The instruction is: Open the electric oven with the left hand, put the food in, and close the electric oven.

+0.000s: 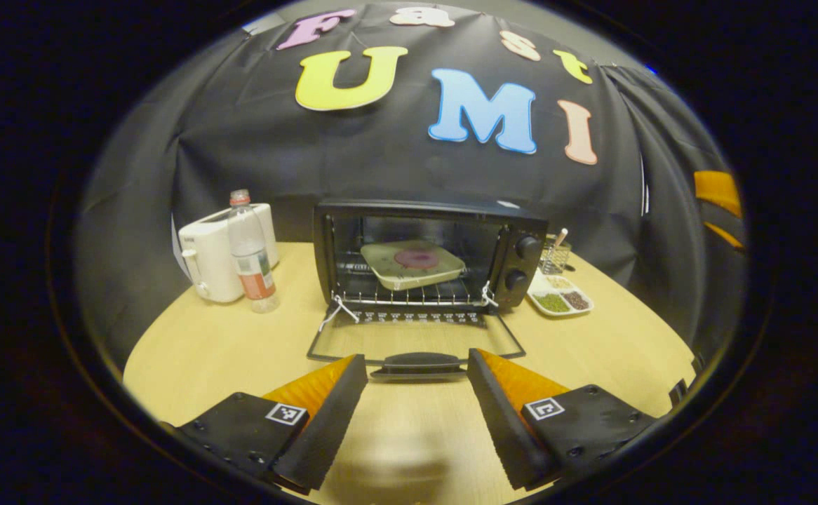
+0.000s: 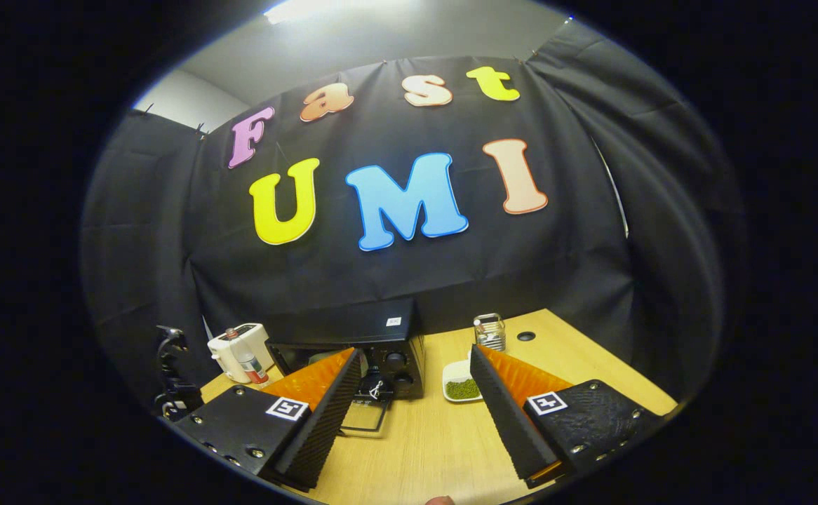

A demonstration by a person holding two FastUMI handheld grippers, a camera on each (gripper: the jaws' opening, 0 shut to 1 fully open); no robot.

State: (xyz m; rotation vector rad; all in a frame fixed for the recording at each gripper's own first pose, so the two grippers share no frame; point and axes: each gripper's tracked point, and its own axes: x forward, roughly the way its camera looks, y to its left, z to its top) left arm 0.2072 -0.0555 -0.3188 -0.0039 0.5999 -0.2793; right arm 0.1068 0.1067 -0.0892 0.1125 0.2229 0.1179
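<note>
A black electric oven [image 1: 514, 231] stands at the back of the wooden table with its glass door [image 1: 416, 340] folded down flat toward me. On the wire rack inside rests a pale square plate with a round purple food [image 1: 416, 258]. My left gripper [image 1: 417, 375] is open, its fingers on either side of the door's black handle [image 1: 419, 363] without touching it. In the right gripper view the oven [image 2: 381, 344] lies lower left, and my right gripper [image 2: 416, 393] hangs open above the table, holding nothing.
Left of the oven stand a white appliance [image 1: 205, 263] and a plastic bottle [image 1: 251, 256]. To its right are a divided tray of beans [image 1: 561, 300] and a wire basket [image 1: 555, 258]. The other gripper's dark body [image 2: 170, 382] shows at the table's left edge.
</note>
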